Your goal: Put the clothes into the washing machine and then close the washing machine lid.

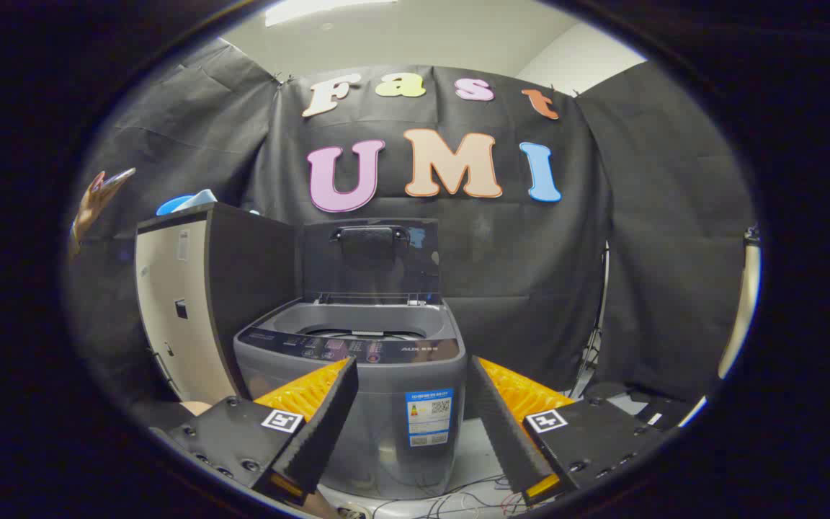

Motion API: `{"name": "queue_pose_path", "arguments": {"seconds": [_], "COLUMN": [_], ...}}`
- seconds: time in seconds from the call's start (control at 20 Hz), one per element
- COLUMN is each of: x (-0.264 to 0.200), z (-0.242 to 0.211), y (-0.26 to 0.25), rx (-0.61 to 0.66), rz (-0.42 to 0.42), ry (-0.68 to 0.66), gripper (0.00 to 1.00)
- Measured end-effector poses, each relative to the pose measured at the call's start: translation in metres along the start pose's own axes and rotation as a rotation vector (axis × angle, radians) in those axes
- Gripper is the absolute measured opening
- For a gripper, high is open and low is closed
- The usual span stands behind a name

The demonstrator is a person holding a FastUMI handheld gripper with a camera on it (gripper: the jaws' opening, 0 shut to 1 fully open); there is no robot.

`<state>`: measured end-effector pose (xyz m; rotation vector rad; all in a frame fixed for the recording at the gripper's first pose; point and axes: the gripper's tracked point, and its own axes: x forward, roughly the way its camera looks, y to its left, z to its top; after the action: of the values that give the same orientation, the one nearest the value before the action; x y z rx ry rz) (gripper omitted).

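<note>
1. Gripper view: your tool [411, 393] has its fingers wide apart and holds nothing, ready to grab.
2. The washing machine [357, 375] sits just beyond the fingers. Its lid [372, 259] stands up so clothes can go in. I see no clothes yet.
3. A cabinet [199, 303] stands beside it. Wires [458, 497] lie on the floor.

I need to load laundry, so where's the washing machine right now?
In the gripper view, the washing machine stands just beyond the open gripper, framed between its fingers, lid raised against the black cloth wall, with a dark cabinet beside it.
</note>
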<state>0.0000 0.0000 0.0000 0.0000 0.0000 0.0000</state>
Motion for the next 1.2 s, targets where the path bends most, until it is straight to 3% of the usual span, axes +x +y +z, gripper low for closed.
{"name": "queue_pose_path", "arguments": {"seconds": [0.9, 1.05, 1.2], "x": [0.001, 0.004, 0.019], "z": [0.000, 0.001, 0.031], "y": [0.000, -0.007, 0.012], "rx": [0.000, 0.001, 0.090], "rz": [-0.001, -0.042, -0.043], "ry": [-0.001, -0.003, -0.041], "gripper": [0.97, 0.96, 0.97]}}
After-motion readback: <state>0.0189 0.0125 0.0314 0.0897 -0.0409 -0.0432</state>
